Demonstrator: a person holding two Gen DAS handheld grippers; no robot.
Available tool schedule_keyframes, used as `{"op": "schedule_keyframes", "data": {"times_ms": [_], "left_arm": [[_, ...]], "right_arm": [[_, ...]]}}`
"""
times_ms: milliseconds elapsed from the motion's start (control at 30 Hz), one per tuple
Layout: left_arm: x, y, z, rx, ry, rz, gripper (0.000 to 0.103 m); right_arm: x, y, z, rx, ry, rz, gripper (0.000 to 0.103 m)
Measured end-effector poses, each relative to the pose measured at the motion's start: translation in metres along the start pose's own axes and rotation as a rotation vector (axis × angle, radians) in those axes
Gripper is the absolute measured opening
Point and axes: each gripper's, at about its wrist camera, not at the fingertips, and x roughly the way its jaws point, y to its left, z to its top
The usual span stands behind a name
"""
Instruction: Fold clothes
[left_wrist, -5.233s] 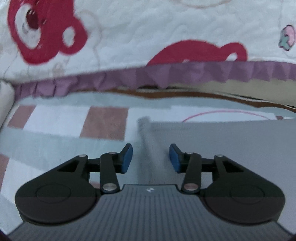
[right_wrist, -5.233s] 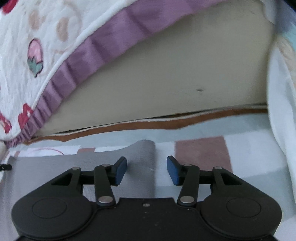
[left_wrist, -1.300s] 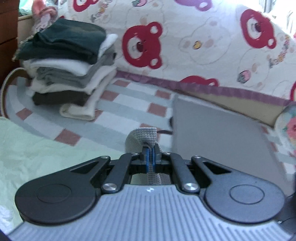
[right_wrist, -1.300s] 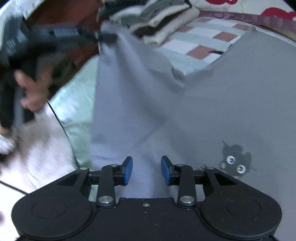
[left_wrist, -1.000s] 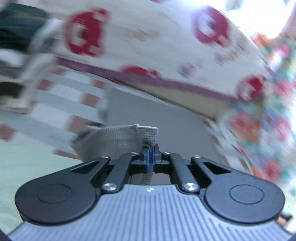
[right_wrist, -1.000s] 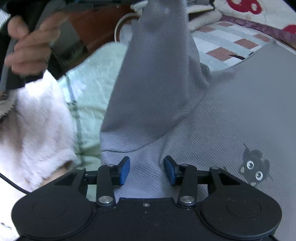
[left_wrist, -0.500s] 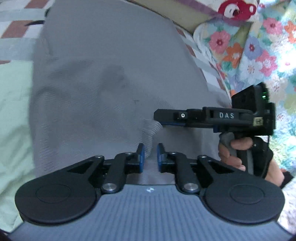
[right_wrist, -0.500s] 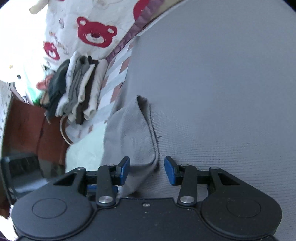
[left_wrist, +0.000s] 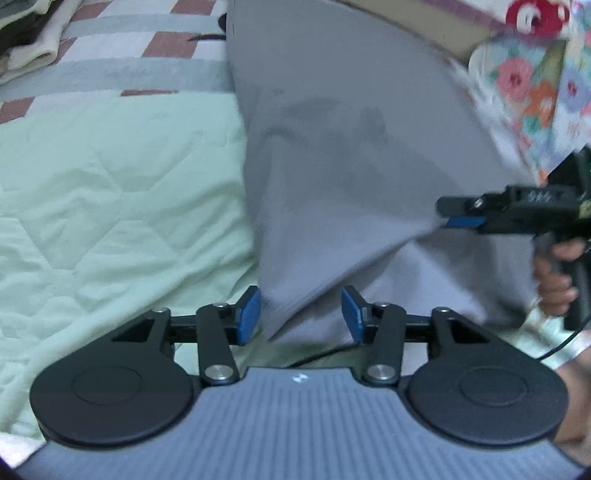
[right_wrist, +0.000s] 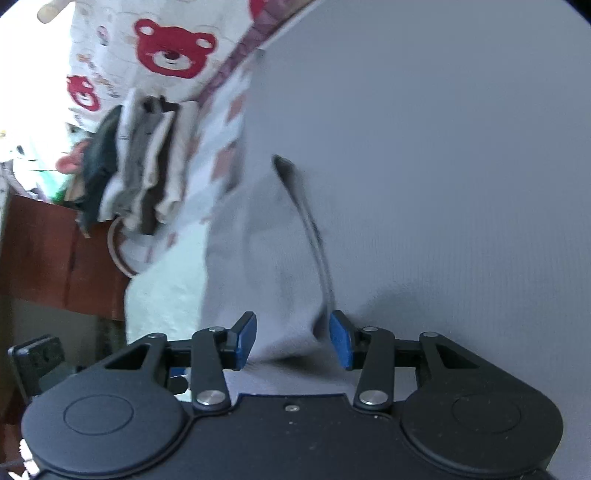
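A grey garment (left_wrist: 332, 147) lies spread on the bed, with one part folded diagonally over its body. My left gripper (left_wrist: 300, 315) is open at the garment's near edge; grey cloth lies between the blue pads (left_wrist: 247, 314) but is not clamped. In the right wrist view the same grey garment (right_wrist: 443, 184) fills the right side, and a folded sleeve (right_wrist: 266, 258) runs down between the pads of my right gripper (right_wrist: 291, 339), which is open. From the left wrist camera, the right gripper (left_wrist: 448, 214) is at the garment's right edge, held by a hand (left_wrist: 554, 280).
A stack of folded clothes (right_wrist: 140, 173) stands at the far left on a checked sheet (left_wrist: 147, 55). A pale green quilt (left_wrist: 110, 184) covers the near left. A bear-print blanket (right_wrist: 170, 48) lies behind, a floral cushion (left_wrist: 535, 85) at the right, and brown wooden furniture (right_wrist: 44, 258) beside the bed.
My left gripper has opened wide and let go of the sleeve cuff, which now lies folded over the garment. The right gripper has shifted right and stays open.
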Motion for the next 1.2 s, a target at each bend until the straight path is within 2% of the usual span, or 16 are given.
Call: {"op": "schedule_keyframes", "data": {"times_ms": [100, 200, 267, 300, 333, 367, 400, 500, 600, 700, 800, 900, 1067, 1200], "left_arm": [[0.011, -0.006, -0.007, 0.05, 0.025, 0.051, 0.054], [0.024, -0.01, -0.005, 0.054, 0.023, 0.086, 0.054], [0.028, -0.009, -0.005, 0.059, 0.017, 0.112, 0.05], [0.028, -0.01, -0.005, 0.065, 0.01, 0.12, 0.043], [0.025, -0.011, -0.006, 0.071, -0.007, 0.12, 0.01], [0.02, -0.012, -0.007, 0.08, -0.028, 0.124, 0.003], [0.012, -0.015, -0.009, 0.099, -0.061, 0.136, 0.003], [-0.015, -0.025, -0.014, 0.166, -0.15, 0.188, 0.003], [-0.037, -0.042, -0.019, 0.241, -0.208, 0.217, 0.003], [-0.028, -0.048, -0.023, 0.258, -0.185, 0.19, 0.003], [-0.006, -0.044, -0.023, 0.244, -0.125, 0.208, 0.004], [-0.001, -0.041, -0.023, 0.223, -0.104, 0.208, 0.003], [-0.004, -0.038, -0.025, 0.186, -0.1, 0.19, 0.003], [-0.006, -0.035, -0.027, 0.156, -0.096, 0.175, 0.002]], "right_arm": [[-0.001, -0.003, -0.007, 0.024, 0.018, -0.015, 0.049], [0.008, -0.009, -0.009, 0.088, 0.015, 0.027, 0.05], [0.017, -0.009, -0.008, 0.113, 0.009, 0.042, 0.05], [0.021, -0.008, -0.008, 0.11, 0.001, 0.045, 0.05], [0.023, -0.004, -0.008, 0.073, -0.017, 0.038, 0.05], [0.024, 0.0, -0.008, 0.036, -0.034, 0.031, 0.032], [0.023, 0.005, -0.008, -0.005, -0.057, 0.033, 0.006], [0.005, 0.028, -0.009, -0.151, -0.155, 0.084, 0.007], [-0.011, 0.048, -0.016, -0.296, -0.2, 0.011, 0.006], [-0.025, 0.065, -0.022, -0.428, -0.234, -0.068, 0.006], [-0.013, 0.046, -0.021, -0.371, -0.186, -0.173, 0.006], [-0.01, 0.038, -0.02, -0.339, -0.164, -0.182, 0.006], [-0.022, 0.046, -0.014, -0.368, -0.217, -0.118, 0.006], [-0.007, 0.038, -0.014, -0.34, -0.158, -0.185, 0.007]]}}
